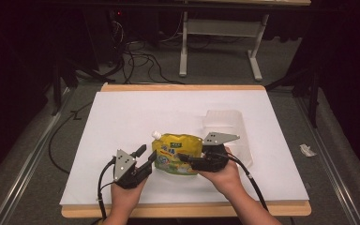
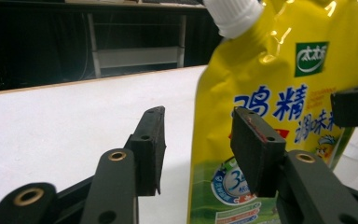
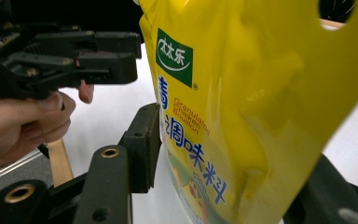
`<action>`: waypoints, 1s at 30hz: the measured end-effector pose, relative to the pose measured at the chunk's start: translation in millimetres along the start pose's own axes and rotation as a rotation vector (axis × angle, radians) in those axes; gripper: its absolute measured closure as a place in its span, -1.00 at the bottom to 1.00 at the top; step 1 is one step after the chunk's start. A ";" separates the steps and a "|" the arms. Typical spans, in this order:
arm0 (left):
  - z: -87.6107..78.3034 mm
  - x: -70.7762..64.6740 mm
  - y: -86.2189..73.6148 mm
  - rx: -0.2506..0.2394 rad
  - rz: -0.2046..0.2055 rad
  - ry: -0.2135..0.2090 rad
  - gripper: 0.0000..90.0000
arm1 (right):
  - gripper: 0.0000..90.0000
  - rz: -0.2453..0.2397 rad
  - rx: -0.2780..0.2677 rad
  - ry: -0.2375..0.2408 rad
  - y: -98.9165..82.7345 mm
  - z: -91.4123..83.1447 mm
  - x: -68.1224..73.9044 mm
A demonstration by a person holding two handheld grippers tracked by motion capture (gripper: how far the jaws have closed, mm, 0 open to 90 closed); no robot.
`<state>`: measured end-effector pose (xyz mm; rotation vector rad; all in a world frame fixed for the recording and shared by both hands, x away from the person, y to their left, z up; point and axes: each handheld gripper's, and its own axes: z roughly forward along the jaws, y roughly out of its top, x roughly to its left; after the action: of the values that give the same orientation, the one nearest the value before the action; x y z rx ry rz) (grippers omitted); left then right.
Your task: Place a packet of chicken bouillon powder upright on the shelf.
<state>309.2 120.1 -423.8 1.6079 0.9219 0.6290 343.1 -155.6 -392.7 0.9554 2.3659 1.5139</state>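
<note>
Two grippers at work low in the centre of the high view, flanking one yellow pouch (image 1: 178, 153). Left gripper (image 1: 143, 161) released, jaws spread wide, the pouch's left edge standing between them in the left gripper view, one pad (image 2: 255, 149) lying in front of its printed face, contact not certain. Right gripper (image 1: 190, 160) apparently grasping the pouch, which rises between its jaws in the right gripper view, though the far jaw is hidden behind the foil, so firmness of grip cannot be told. Pouch upright, white cap (image 1: 156, 135) toward the upper left, over the white tabletop (image 1: 122, 117); clear plastic tray (image 1: 229, 129) just beyond, to the right. Judged step: handing over or steadying the pouch. Best done by closing the left gripper squarely on the flat seam, well below the cap, before easing the right.
</note>
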 end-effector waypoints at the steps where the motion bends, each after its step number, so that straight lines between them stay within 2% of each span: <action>1: -0.9 1.1 0.6 -0.002 -0.004 0.000 0.23 | 0.19 0.000 0.000 0.000 0.0 0.0 0.0; 9: -6.8 4.4 2.5 -0.006 -0.002 -0.007 0.15 | 0.46 -0.017 0.027 -0.005 -3.4 7.5 3.2; 10: -6.9 3.9 2.7 0.003 0.013 -0.014 0.14 | 0.67 -0.017 0.023 -0.002 -3.4 7.6 3.3; 11: -6.9 3.9 2.7 0.003 0.013 -0.014 0.12 | 0.67 -0.017 0.023 -0.002 -3.4 7.6 3.3; 13: -7.0 1.9 3.2 0.018 0.053 -0.020 0.11 | 0.83 -0.017 0.021 0.023 -3.4 8.3 3.4; 16: -8.2 2.1 3.3 0.022 0.051 -0.021 0.09 | 0.92 -0.031 0.016 0.030 -3.3 9.1 5.2; 20: -9.8 5.2 3.8 0.030 0.042 -0.013 0.08 | 1.00 -0.032 0.017 0.028 -4.1 9.7 5.9; 24: -11.2 11.7 3.7 0.028 0.011 0.007 0.06 | 1.00 -0.038 0.020 0.037 -4.1 10.0 7.1; 28: -10.1 13.9 2.4 0.042 0.009 0.013 0.04 | 1.00 -0.028 0.017 0.036 -3.7 10.0 6.7; 30: -9.6 13.6 2.6 0.047 0.013 0.014 0.02 | 1.00 -0.007 0.010 0.048 -3.3 9.6 6.0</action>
<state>309.7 136.5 -420.0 1.6548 0.9432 0.6324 341.6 -145.6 -398.9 0.9215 2.4091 1.5415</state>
